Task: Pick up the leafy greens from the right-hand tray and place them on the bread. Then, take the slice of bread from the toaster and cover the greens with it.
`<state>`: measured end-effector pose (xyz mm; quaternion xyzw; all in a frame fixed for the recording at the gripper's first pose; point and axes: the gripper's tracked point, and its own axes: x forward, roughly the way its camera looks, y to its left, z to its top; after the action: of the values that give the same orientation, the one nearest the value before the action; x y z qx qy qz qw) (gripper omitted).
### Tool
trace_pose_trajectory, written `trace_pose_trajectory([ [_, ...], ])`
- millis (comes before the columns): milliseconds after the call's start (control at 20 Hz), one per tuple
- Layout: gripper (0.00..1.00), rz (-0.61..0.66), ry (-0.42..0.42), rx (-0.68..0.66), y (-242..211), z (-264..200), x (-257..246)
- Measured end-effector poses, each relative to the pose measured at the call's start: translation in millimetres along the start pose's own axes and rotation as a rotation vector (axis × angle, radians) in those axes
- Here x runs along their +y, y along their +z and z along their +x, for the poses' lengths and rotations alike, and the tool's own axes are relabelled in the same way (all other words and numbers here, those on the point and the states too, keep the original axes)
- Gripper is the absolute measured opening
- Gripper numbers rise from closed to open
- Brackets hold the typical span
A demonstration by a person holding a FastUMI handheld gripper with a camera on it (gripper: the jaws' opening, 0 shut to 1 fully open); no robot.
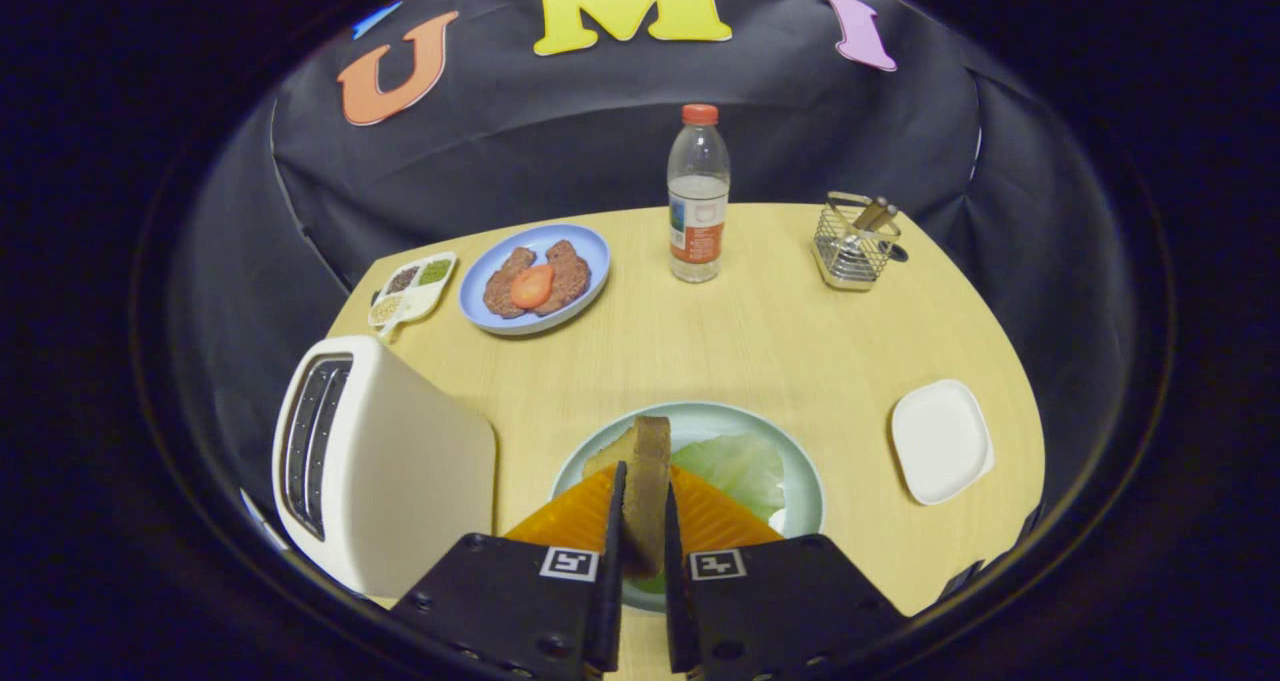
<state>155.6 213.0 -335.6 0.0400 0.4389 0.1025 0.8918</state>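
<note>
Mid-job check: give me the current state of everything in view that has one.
gripper: shut on bread slice
bread slice: held edge-on above green plate
leafy greens: lying on green plate
green plate: loaded
toaster: upright, slots look empty
white tray: empty
bottle: upright, capped
blue plate: holds patties, tomato slice

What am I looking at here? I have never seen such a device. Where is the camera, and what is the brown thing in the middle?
The camera rides on a hand-held gripper and looks forward along its two black fingers. They are shut on a slice of bread, held on edge over a green plate with leafy greens and another bread slice. Beside them stands a white toaster. Further on the wooden table are a blue plate with patties, a water bottle, a wire basket, a white tray and a small seed dish.
</note>
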Motion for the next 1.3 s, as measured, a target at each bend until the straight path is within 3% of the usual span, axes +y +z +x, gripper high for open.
trace_pose_trajectory([
  [200, 0.19, 0.006, 0.034, 0.050, -8.1, 3.1, -14.2],
  [300, 0.32, 0.009, 0.032, 0.072, -10.5, 8.9, -24.1],
  [400, 0.33, 0.010, 0.024, 0.087, -10.7, 14.5, -34.4],
  [450, 0.41, 0.011, 0.023, 0.091, -11.0, 16.5, -38.7],
  [650, 0.51, 0.006, 0.007, 0.096, -14.4, 15.1, -52.5],
  [700, 0.58, -0.008, 0.000, 0.095, -14.8, 14.0, -56.8],
  [900, 0.56, -0.040, 0.022, 0.097, -16.1, 1.6, -59.2],
  [1150, 0.60, -0.129, 0.074, 0.005, -5.2, -39.3, -58.2],
  [1300, 0.69, -0.208, 0.084, -0.136, 13.9, -72.7, -59.9],
])
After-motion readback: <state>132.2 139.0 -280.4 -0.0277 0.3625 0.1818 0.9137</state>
